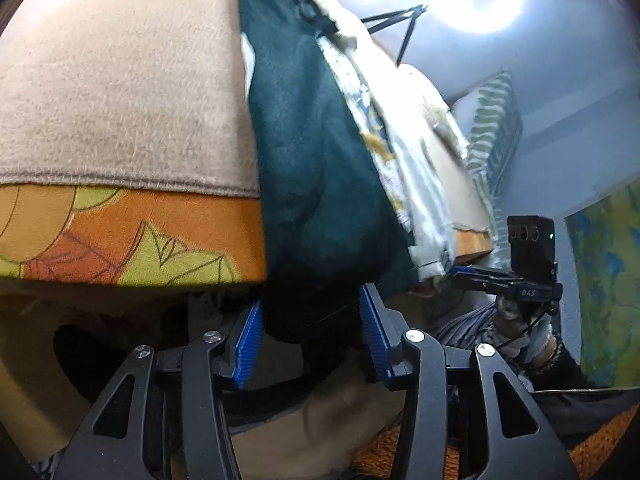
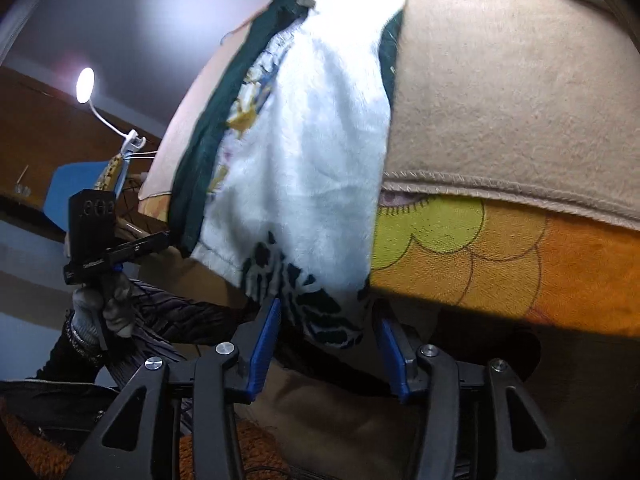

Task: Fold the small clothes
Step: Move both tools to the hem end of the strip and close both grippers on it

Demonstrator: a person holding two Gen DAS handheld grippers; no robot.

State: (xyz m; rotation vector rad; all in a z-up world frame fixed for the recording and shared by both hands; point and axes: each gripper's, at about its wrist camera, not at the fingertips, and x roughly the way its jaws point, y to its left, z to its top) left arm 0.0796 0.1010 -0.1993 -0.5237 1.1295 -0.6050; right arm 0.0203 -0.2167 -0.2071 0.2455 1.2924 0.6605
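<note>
Dark green garment (image 1: 316, 184) hem between left gripper (image 1: 312, 320) pads

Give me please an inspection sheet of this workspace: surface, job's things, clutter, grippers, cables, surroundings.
Surface: beige blanket over an orange flowered sheet.
Job's things: dark green cloth hangs over the edge between the left gripper's pads; white cloth with dark print between the right gripper's pads. Whether the pads press cannot be told.
Clutter: a flowered cloth lies between the two.
Grippers: both below the edge, each held by a gloved hand.
Cables: thin white lamp cable.
Surroundings: lamp, wall.
</note>
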